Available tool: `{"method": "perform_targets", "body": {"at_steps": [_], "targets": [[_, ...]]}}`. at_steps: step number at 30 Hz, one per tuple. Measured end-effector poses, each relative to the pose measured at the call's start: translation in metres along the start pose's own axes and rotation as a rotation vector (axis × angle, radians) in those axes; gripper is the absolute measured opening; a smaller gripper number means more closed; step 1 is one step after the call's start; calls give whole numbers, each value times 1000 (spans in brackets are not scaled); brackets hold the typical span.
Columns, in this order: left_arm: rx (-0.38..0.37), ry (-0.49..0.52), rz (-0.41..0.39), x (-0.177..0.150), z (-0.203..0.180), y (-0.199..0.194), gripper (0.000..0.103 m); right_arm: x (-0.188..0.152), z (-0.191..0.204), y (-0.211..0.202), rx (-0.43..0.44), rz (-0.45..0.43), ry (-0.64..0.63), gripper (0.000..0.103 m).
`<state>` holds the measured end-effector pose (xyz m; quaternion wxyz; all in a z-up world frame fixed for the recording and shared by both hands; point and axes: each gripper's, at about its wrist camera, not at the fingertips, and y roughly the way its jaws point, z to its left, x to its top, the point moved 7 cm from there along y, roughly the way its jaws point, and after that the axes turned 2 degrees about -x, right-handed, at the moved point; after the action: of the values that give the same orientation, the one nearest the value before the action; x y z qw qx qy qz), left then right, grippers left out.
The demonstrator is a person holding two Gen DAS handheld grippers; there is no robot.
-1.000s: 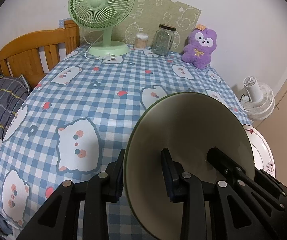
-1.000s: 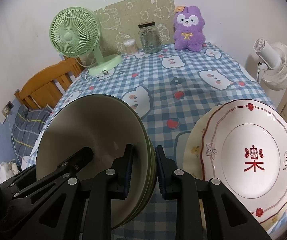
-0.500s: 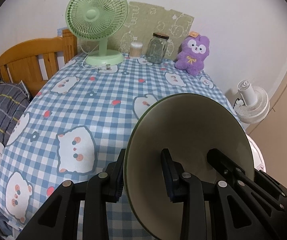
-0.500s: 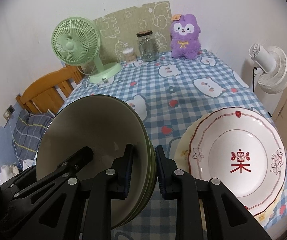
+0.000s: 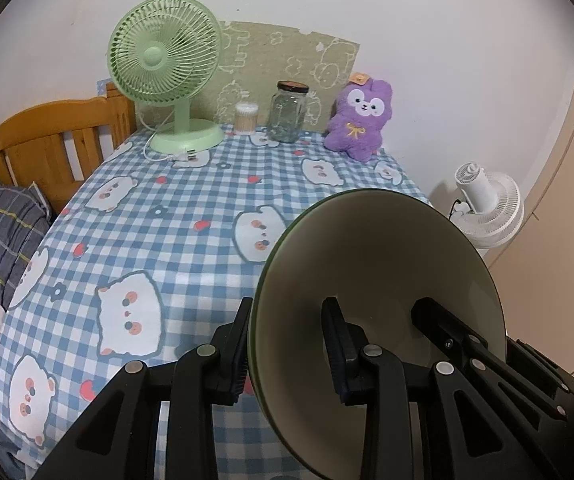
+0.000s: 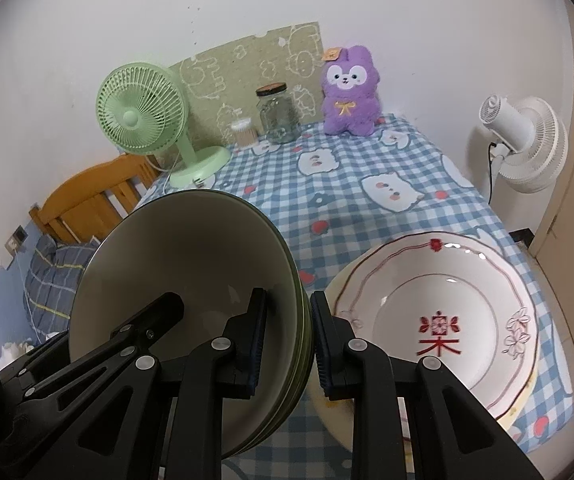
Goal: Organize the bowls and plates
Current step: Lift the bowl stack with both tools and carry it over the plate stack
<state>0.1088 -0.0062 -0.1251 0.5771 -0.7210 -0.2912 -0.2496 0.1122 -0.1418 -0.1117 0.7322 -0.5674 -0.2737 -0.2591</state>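
Observation:
A stack of green-rimmed beige bowls (image 5: 375, 248) (image 6: 183, 248) hangs tilted above the near edge of the checked table (image 5: 207, 208), held from both sides. My left gripper (image 5: 287, 332) is shut on the stack's left rim, one finger outside and one inside the top bowl. My right gripper (image 6: 289, 320) is shut on the opposite rim; its inner finger (image 5: 431, 316) shows inside the bowl in the left wrist view. A white plate with a red character (image 6: 435, 300) lies on a yellowish plate (image 6: 337, 404) on the table, just right of the right gripper.
At the table's far edge stand a green fan (image 5: 167, 68), a cotton-swab tub (image 5: 246, 117), a glass jar (image 5: 289, 114) and a purple plush (image 5: 361, 120). A white floor fan (image 6: 527, 144) stands off the right side. A wooden bed frame (image 5: 47, 140) with bedding lies left.
Both grippers have risen and drawn back with the bowl stack, so the table looks farther away. The white plate has stayed on the table.

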Motion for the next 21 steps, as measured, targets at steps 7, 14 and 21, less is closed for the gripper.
{"method": "perform_targets", "body": {"at_steps": [7,14,21], "targets": [[-31,22,2,2,-25,4,31,6,-25,-9,-32,-12,18,27],[-58,36,12,3,-52,11,31,9,-50,-14,-60,-12,36,27],[-76,56,18,2,-76,19,31,11,-79,-17,-80,-13,66,27]]}}
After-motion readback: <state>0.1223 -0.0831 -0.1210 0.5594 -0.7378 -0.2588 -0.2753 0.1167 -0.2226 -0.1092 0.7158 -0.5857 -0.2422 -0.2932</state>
